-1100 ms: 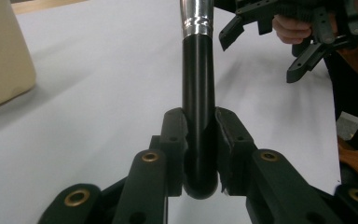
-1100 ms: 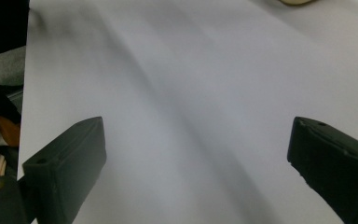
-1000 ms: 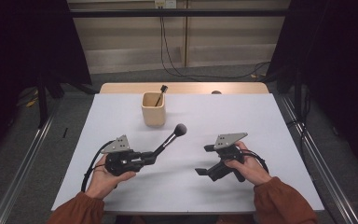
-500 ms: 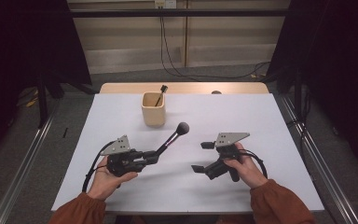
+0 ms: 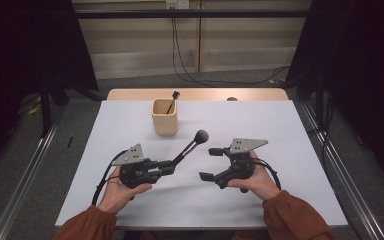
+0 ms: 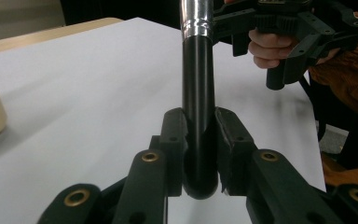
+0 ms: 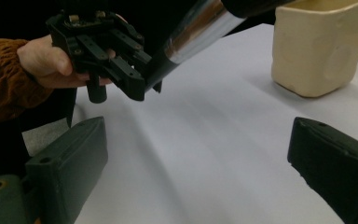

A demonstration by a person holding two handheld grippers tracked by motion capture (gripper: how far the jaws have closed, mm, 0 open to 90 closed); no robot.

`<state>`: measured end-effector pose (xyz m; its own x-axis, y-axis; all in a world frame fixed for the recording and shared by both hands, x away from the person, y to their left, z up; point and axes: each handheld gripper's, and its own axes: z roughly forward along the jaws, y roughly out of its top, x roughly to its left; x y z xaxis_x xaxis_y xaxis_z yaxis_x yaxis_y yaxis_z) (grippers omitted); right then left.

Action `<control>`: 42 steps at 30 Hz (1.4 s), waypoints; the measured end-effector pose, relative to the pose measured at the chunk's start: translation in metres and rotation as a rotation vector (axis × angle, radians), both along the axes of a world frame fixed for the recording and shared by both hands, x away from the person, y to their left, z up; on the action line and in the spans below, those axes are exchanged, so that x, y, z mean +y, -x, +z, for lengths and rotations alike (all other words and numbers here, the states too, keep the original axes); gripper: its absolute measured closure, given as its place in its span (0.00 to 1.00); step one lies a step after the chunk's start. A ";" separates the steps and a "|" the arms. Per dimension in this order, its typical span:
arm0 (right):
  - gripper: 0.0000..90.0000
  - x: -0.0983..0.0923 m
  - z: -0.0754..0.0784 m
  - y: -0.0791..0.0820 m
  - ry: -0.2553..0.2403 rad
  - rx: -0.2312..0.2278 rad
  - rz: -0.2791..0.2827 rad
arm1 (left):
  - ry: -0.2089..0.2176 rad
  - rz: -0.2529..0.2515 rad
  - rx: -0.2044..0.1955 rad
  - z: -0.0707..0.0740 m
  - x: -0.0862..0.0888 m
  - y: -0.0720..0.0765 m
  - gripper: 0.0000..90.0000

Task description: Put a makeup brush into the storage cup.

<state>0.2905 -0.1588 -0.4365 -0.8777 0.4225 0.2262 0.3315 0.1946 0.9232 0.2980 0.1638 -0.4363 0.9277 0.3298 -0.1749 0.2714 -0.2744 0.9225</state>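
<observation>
A black makeup brush [image 5: 189, 146] with a silver ferrule and a round dark head slants up and to the right over the white table [image 5: 285, 130]. My left gripper [image 5: 170, 166] is shut on the lower end of its handle [image 6: 198, 93], with both pads pressed against it. My right gripper [image 5: 210, 163] stands open just right of the brush head, with nothing between its fingers [image 7: 70, 158]. A beige cup [image 5: 164, 118] stands behind the brush, and a thinner brush [image 5: 171, 101] leans in it. The right gripper view shows the ferrule [image 7: 200, 28] and the cup [image 7: 317, 46].
A wooden strip [image 5: 200, 94] runs along the table's far edge. Metal rails [image 5: 330, 165] flank the table on both sides, and cables hang down the back wall. The table's bare surface lies wide around the cup and in front of both hands.
My right gripper has edged a little to the left, closer to the brush head. The left gripper keeps its hold on the brush and has hardly moved.
</observation>
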 end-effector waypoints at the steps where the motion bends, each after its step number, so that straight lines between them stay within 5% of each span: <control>1: 0.05 0.001 0.001 -0.001 -0.007 -0.001 0.000 | 0.005 -0.001 0.000 0.000 -0.002 -0.001 0.83; 8: 0.16 0.009 0.010 -0.007 -0.033 -0.036 0.000 | 0.025 -0.007 -0.003 0.003 -0.014 -0.006 0.83; 21: 0.43 0.011 0.010 -0.007 -0.078 -0.051 -0.002 | -0.009 -0.055 -0.016 -0.002 -0.023 0.000 0.83; 30: 0.66 0.007 0.007 -0.010 -0.136 -0.009 0.006 | -0.030 -0.074 -0.003 -0.008 -0.028 0.001 0.83; 42: 0.77 0.006 0.006 -0.012 -0.205 0.081 0.054 | -0.056 -0.092 0.000 -0.011 -0.032 0.001 0.82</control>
